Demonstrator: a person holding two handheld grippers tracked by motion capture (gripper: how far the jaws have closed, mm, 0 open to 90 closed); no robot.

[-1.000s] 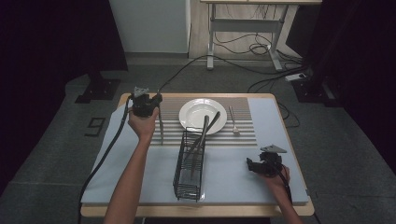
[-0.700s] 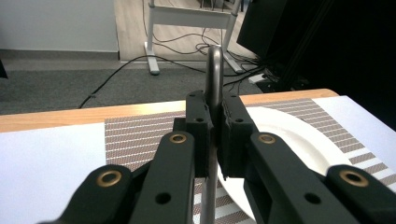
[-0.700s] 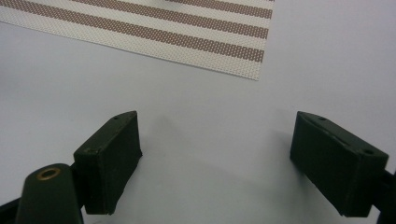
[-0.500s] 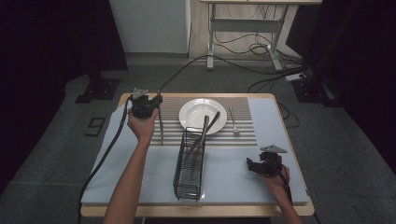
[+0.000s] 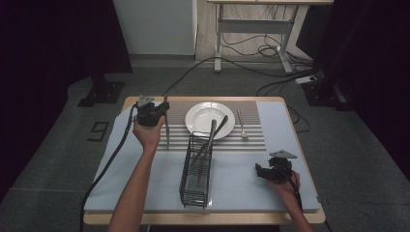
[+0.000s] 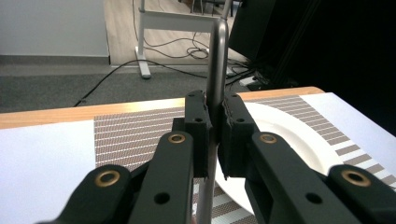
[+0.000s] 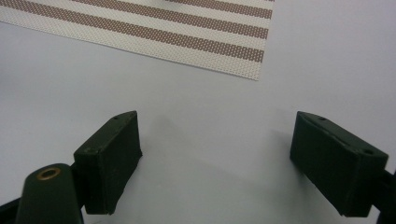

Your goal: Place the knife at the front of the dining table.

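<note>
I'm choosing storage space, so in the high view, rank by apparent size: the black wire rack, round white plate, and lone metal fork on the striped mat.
1. Black wire rack
2. Round white plate
3. Metal fork

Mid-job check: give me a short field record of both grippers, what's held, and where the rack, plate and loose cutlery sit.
left gripper: shut on a metal utensil, held upright left of the plate
right gripper: open, holding nothing, over the grey mat
wire rack: table centre, near the plate, with utensils leaning out of it
plate: white, on the striped placemat
fork: lying on the placemat right of the plate
</note>
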